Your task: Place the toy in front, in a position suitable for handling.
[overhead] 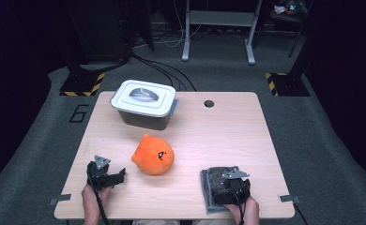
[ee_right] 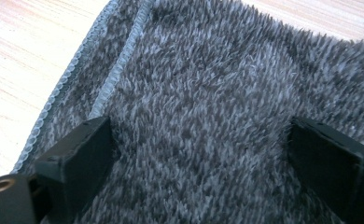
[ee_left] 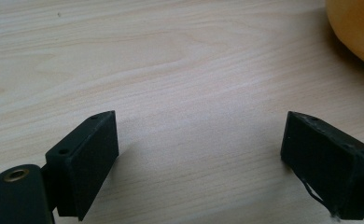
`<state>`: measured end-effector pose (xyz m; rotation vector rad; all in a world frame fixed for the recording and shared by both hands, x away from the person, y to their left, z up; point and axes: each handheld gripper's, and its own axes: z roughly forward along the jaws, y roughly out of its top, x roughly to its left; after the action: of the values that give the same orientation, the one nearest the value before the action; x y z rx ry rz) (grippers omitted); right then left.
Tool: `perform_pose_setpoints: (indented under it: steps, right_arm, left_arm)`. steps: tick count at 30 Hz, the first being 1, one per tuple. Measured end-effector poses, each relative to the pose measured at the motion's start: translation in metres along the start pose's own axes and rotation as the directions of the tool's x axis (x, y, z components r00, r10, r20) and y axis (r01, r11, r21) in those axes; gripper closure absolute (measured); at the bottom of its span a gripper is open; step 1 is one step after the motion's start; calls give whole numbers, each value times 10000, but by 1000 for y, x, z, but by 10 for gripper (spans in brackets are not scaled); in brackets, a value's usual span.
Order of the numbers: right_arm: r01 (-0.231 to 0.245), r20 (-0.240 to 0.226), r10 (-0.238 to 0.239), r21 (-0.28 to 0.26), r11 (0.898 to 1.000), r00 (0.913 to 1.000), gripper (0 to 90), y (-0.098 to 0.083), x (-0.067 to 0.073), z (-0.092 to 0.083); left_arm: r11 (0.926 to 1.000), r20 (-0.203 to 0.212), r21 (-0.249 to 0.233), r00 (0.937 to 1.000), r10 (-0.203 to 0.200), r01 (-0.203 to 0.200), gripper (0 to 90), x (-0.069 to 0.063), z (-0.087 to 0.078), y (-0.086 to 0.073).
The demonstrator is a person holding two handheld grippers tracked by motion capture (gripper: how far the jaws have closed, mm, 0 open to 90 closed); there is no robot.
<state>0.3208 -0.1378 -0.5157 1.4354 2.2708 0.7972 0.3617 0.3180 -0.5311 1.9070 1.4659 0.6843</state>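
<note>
A folded grey fluffy cloth (overhead: 211, 178) (ee_right: 217, 79) lies near the table's front right edge. My right gripper (overhead: 227, 186) (ee_right: 199, 163) is down on it, jaws wide apart and sunk into the pile, with the cloth's thick fold between them; I count it open. An orange plush toy (overhead: 153, 155) with a small black face mark sits in the middle of the table. At the front left, my left gripper (overhead: 120, 176) (ee_left: 199, 158) rests low over bare wood, open and holding nothing. It points toward the plush (ee_left: 357, 28), whose edge shows at the upper right.
A grey storage box with a white lid (overhead: 144, 104) stands at the back left of the wooden table (overhead: 228, 131). A small round hole (overhead: 209, 103) is near the back edge. Cables and a metal stand are on the floor behind.
</note>
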Motion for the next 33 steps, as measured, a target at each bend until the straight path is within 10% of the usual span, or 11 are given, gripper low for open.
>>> perform_pose_setpoints:
  steps: [33]
  right_arm:
    - [21,12,-21,-495,9988,10000,703,-4,-8,-12]
  left_arm:
    - [10000,-46,5,10000,57,-57,110,-1,-1,0]
